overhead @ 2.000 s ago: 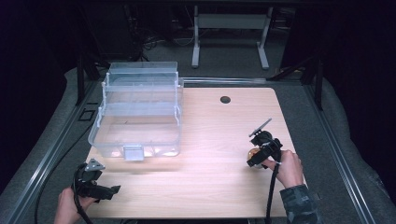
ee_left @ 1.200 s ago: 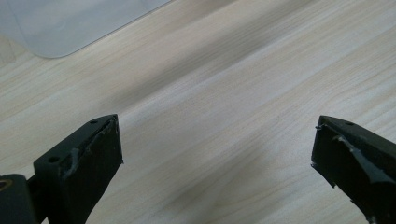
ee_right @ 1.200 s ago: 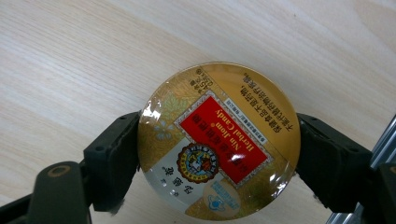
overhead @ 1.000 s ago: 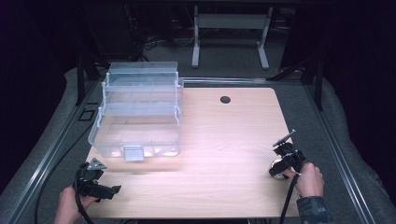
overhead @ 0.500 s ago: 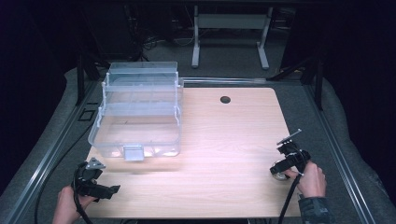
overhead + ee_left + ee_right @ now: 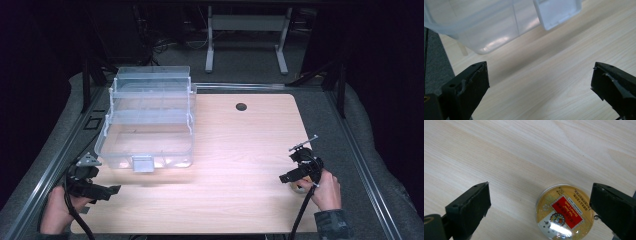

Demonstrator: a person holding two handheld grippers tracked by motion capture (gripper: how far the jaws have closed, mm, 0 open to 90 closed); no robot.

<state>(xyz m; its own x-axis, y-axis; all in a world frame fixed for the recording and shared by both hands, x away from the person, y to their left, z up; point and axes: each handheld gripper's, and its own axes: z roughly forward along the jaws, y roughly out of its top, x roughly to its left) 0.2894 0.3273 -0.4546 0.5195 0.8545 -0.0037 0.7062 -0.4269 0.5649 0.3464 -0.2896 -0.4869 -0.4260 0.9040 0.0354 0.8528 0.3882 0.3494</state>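
Our right claw (image 6: 292, 170) hangs with its jaws spread wide apart, nothing between them touching either pad. In the right gripper view a small round tin (image 6: 564, 211) with a clear domed lid and a red and gold label lies flat on the bench (image 6: 524, 152). It sits nearer the right-hand jaw, close to it, though we cannot tell if the two touch. The tin shows in the high view as a pale spot (image 6: 298, 187) beneath the claw, at the knuckles of our right hand (image 6: 325, 190), well apart from the clear plastic box (image 6: 147, 120) and toward the bench's right edge.

Our left claw (image 6: 107, 191) is also parted wide and holds nothing. In the left gripper view bare wood lies between its jaws, and beyond them the near corner of the clear plastic box (image 6: 486, 27) rises, with its front latch (image 6: 557, 12) hanging over the bench top. Our left hand (image 6: 57, 210) grips this tool just off the box's near left corner, at the bench's front left edge.

The box stands open, its tiered trays stepped up toward the back, on the left half of the bench (image 6: 240, 150). A dark round hole (image 6: 241, 106) is set in the bench top to the right of the box's far end.
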